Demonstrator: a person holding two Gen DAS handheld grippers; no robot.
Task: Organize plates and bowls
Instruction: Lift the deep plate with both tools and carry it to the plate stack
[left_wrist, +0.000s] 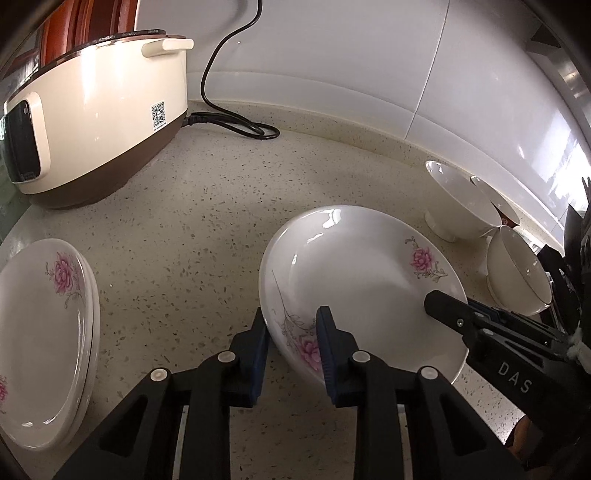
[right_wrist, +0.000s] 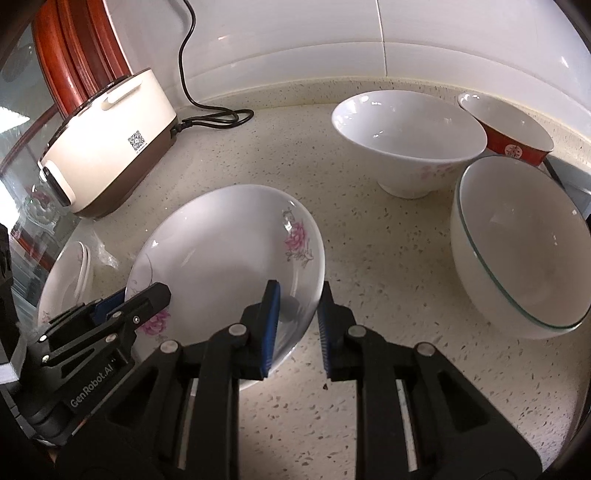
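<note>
A white deep plate (left_wrist: 362, 273) (right_wrist: 221, 251) with pink flowers sits in the middle of the speckled counter (left_wrist: 184, 229). My left gripper (left_wrist: 291, 317) (right_wrist: 144, 299) is shut on its near left rim, one blue pad inside and one outside. Across the plate, my right gripper (right_wrist: 297, 291) (left_wrist: 443, 306) is shut on the near right rim in the same way. A stack of matching flowered plates (left_wrist: 44, 325) (right_wrist: 66, 277) lies to the left. Three bowls stand at the right: a white flared bowl (right_wrist: 406, 129) (left_wrist: 458, 199), a red bowl (right_wrist: 506, 129) and a large green-rimmed bowl (right_wrist: 517, 251) (left_wrist: 513, 269).
A cream and brown electric cooker (left_wrist: 92, 110) (right_wrist: 110, 140) stands at the back left, its black cord (left_wrist: 229, 122) looping along the tiled wall (left_wrist: 332, 55). Bare counter lies between the stack and the held plate. A red wooden frame (right_wrist: 74, 55) rises behind the cooker.
</note>
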